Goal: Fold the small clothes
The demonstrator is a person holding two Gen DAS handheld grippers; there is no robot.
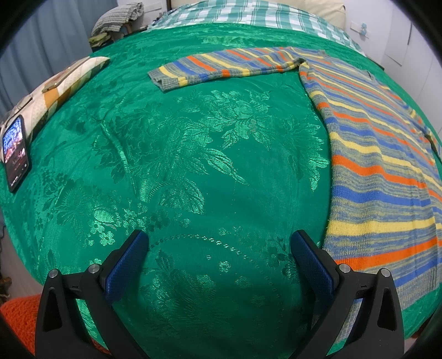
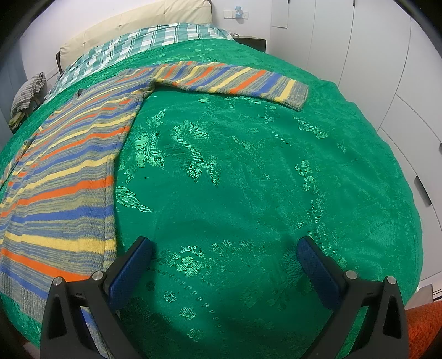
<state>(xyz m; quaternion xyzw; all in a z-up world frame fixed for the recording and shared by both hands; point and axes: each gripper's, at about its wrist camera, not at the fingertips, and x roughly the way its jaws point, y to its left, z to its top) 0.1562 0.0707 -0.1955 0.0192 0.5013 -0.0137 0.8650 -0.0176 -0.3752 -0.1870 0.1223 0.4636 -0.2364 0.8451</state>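
A striped knit sweater in grey, blue, yellow and orange lies flat on a green floral bedspread. In the left wrist view its body is at the right and one sleeve stretches out to the left. In the right wrist view the body is at the left and the other sleeve stretches to the right. My left gripper is open and empty over bare bedspread, just left of the sweater's hem. My right gripper is open and empty over the bedspread, just right of the hem.
A phone with a lit screen and a patterned pillow lie at the bed's left edge. A checked green sheet and a cream headboard are at the far end. White wardrobe doors stand right of the bed.
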